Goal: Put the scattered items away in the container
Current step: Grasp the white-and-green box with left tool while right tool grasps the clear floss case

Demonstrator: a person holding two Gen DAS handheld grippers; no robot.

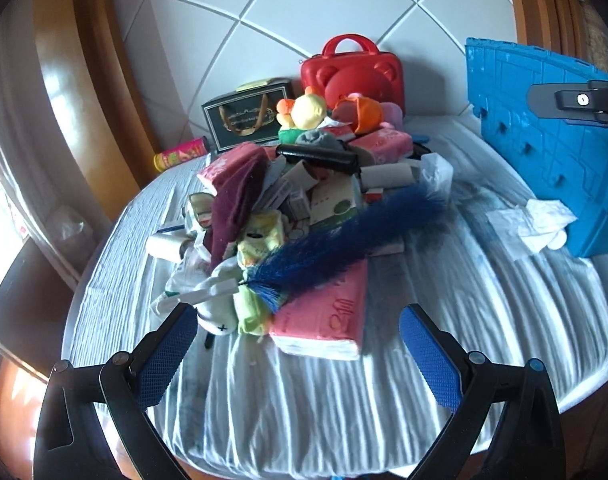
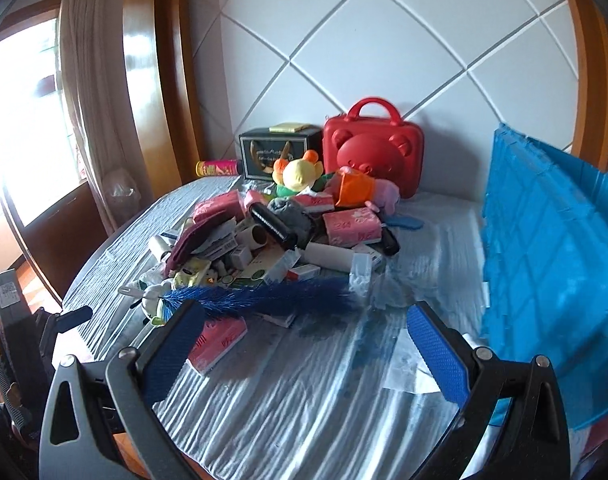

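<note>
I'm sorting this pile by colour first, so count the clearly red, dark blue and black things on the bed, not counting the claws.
Red: 1, the red bear-face case
Dark blue: 1, the blue feather duster
Black: 2, the black gift box and the black roller
Total: 4
Smaller items buried in the pile are too jumbled to count by colour.

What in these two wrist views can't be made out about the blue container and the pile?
- Blue plastic container: its inside is hidden in both views; only the outer wall faces the cameras, and the right edge cuts it off.
- Pink tissue pack: partly covered by the right gripper's fingers.
- Box labels: too small.
</note>
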